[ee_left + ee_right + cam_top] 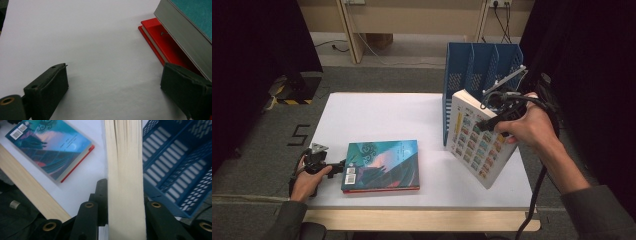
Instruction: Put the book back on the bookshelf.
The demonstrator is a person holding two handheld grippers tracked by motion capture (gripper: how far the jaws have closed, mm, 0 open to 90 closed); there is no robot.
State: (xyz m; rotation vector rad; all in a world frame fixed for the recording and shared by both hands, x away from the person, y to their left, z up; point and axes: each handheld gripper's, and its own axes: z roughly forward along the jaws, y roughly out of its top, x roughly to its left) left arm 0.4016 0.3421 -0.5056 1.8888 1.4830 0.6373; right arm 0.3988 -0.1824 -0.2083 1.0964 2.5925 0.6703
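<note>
The high view is evenly lit from above, but both side edges are very dark. The white bench (377, 112) looks bright without strong glare, and shadows on it are soft. In the left gripper view the near jaws are a little blurred. In the right gripper view the page edges (125, 177) look pale, nearly overexposed.

A staged recording corner in an office-like room

A white table (377, 115) stands on grey carpet (377, 77) between black curtains (257, 45), with wall sockets (499, 3) and a blue file rack (482, 65).
</note>
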